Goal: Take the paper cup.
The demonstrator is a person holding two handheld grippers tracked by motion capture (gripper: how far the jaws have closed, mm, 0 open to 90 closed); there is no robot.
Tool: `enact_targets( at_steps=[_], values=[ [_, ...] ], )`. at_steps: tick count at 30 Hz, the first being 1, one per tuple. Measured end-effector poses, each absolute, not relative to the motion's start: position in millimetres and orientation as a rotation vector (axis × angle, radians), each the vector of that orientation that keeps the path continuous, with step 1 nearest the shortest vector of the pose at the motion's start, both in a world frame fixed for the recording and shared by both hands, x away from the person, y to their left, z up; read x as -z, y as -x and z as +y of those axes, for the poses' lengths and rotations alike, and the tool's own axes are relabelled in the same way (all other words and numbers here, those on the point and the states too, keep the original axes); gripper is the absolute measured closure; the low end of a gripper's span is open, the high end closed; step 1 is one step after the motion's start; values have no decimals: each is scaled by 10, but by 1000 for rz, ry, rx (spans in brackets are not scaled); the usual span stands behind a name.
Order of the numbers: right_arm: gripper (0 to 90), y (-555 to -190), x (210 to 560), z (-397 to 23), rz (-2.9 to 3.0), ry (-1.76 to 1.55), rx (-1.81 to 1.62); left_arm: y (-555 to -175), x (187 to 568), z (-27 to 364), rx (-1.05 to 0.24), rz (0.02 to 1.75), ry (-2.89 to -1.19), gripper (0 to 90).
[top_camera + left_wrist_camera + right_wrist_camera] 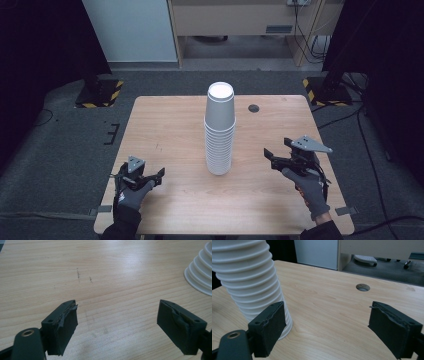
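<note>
A tall stack of white paper cups (pixel 219 131), nested upside down, stands upright near the middle of the wooden table (pixel 165 125), with the left gripper (pixel 150 178) low by the near left corner and the right gripper (pixel 274 156) raised just off the stack's right side. Both are spread wide with nothing between the jaws; in the left gripper view the stack's flared base (pixel 200 275) sits off to the right, apart from the pads, and in the right gripper view the ribbed column (pixel 252 282) rises just behind the left pad. The step in hand looks like closing in on the stack to lift off the top cup, so a sound approach is to steady the lower cups with one gripper, squeezing lightly since thin paper walls crush, and bring the other up to the topmost rim, pulling straight upward so the column does not lean or topple toward the cable hole (pixel 254 108)
</note>
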State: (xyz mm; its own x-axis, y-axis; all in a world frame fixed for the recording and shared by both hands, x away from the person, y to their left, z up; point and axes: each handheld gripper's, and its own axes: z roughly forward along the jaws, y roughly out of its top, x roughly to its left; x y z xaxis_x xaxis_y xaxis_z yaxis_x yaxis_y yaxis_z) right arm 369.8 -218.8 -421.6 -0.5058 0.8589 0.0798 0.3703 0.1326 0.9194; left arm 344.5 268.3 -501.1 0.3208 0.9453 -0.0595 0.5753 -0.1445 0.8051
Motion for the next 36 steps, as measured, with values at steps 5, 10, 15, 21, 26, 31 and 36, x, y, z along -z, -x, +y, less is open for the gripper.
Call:
enact_targets(
  at_steps=[5,10,15,21,26,31,36],
  values=[
    [138,-3715,4085,-2153,1923,-1159,-1377,-3442,5015,2682,-615,1351,-1831,155],
    [137,-3723,3912,-2155,1888,-1136,-1416,-3443,5020,2686,-617,1351,-1832,156],
    [137,-3723,3783,-2149,1866,-1119,-1437,-3442,5018,2689,-618,1353,-1828,158],
    [134,-3717,3532,-2083,1840,-1077,-1494,-3441,5021,2686,-620,1350,-1829,159],
    [133,-3717,3381,-2000,1830,-1042,-1530,-3441,5023,2688,-618,1352,-1829,160],
    [133,-3716,3273,-1908,1830,-1015,-1554,-3442,5024,2690,-624,1352,-1828,161],
    [132,-3731,3192,-1825,1830,-1005,-1566,-3442,5026,2694,-624,1354,-1827,160]
  ],
)
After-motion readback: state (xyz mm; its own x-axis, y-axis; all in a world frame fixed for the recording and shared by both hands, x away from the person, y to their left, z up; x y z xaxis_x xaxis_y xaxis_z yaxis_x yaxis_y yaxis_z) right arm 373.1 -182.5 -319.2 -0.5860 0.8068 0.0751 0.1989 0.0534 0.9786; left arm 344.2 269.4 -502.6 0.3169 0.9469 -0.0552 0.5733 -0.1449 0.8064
